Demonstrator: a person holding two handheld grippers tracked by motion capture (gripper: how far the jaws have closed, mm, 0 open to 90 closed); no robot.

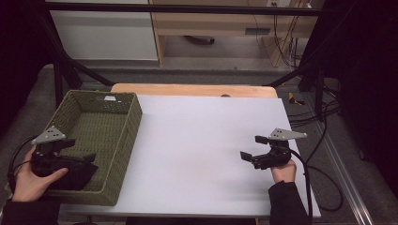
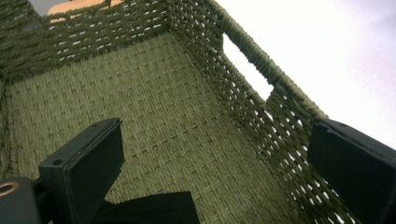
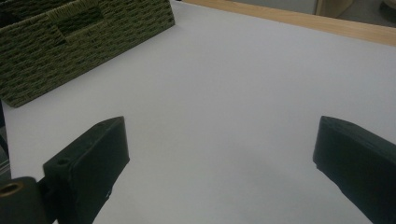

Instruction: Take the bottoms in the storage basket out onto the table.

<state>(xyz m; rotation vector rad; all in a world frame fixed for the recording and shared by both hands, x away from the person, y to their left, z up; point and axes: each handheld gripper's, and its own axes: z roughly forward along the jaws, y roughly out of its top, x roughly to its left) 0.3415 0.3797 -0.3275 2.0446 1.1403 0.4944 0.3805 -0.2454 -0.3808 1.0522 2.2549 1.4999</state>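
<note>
One green woven basket sat at the table's left edge, with one black cloth lying in its near end. The left gripper hovered over that cloth, jaws wide apart, gripping nothing. The right gripper hung above the white tabletop, angled leftward, spread and empty.

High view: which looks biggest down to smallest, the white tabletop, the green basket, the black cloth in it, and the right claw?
1. White tabletop
2. Green basket
3. Black cloth and right claw: look alike, so unranked.
</note>
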